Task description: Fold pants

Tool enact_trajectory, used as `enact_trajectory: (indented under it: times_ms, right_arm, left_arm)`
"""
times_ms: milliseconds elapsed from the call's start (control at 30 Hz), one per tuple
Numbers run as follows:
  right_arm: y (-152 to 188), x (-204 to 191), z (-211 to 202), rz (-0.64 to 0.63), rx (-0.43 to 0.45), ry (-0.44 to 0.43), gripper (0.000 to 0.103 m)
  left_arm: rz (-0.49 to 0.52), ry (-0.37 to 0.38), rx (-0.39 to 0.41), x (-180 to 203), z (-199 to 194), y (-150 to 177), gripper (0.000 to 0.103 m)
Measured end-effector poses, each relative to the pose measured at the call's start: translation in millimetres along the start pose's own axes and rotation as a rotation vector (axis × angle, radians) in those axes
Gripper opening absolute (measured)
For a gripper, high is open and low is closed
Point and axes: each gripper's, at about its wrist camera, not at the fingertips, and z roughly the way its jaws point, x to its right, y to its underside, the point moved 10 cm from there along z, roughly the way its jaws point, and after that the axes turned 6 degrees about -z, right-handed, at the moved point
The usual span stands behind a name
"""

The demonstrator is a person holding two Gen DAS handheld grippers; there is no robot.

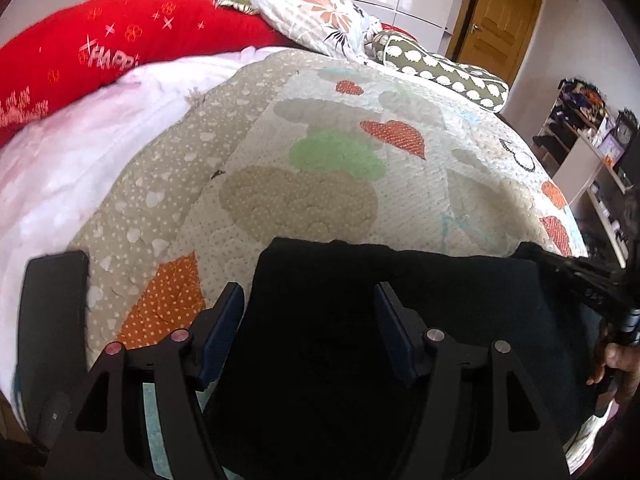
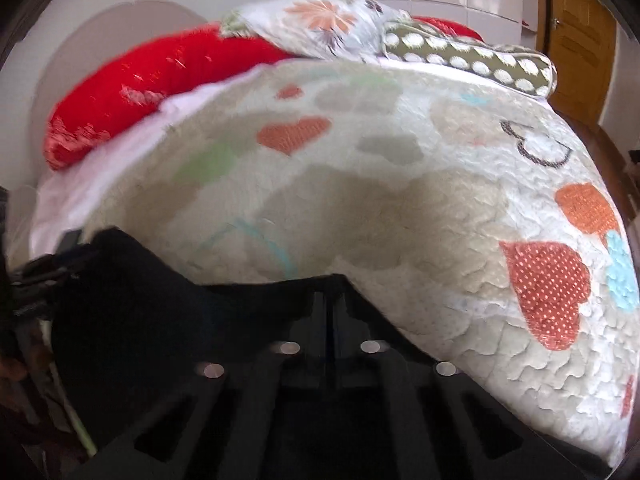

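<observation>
The black pants lie on the near edge of a quilt with hearts. My left gripper is open, its two blue-padded fingers spread over the pants' left part, with nothing between them. My right gripper is shut on the far right edge of the pants, the cloth pinched between its tips. The right gripper also shows at the right edge of the left wrist view. The left gripper shows at the left edge of the right wrist view.
A red pillow, a floral pillow and a spotted green cushion lie at the head of the bed. A white sheet is at left. Shelves with clutter stand at right, a wooden door beyond.
</observation>
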Motion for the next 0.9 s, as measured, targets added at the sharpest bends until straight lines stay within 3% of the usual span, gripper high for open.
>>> enact_trajectory:
  times_ms: [200, 300, 367, 467, 533, 600, 900]
  right_arm:
    - [1.7, 14.3, 18.8, 0.041, 0.019, 0.071, 0.001]
    - [0.5, 16.9, 13.7, 0.053, 0.028, 0.076, 0.002]
    - [-0.4, 18.2, 4.2, 0.089, 0.037, 0.056, 0.01]
    - [-0.2, 13.9, -19.8, 0.106, 0.066, 0.035, 0.011]
    - [5.2, 9.6, -37.4, 0.116, 0.081, 0.026, 0.029]
    - [14.2, 2.5, -54.8, 0.114, 0.098, 0.013, 0.036]
    - [58.2, -50.6, -77.7, 0.062, 0.068, -0.01, 0.041]
  left_arm:
    - [-0.071, 0.041, -0.007, -9.0, 18.5, 8.8, 0.084]
    - [-0.047, 0.024, 0.006, -6.3, 17.4, 9.2, 0.084]
    - [-0.046, 0.017, 0.005, -6.3, 14.7, 9.2, 0.084]
    - [-0.035, -0.014, 0.013, -4.8, 1.7, 8.3, 0.083]
    - [0.0, -0.038, 0.036, -2.7, -8.1, 7.7, 0.083]
    - [0.03, -0.043, 0.062, 2.3, -19.2, 5.8, 0.083]
    - [0.069, -0.003, 0.101, 16.6, -55.9, 12.0, 0.083]
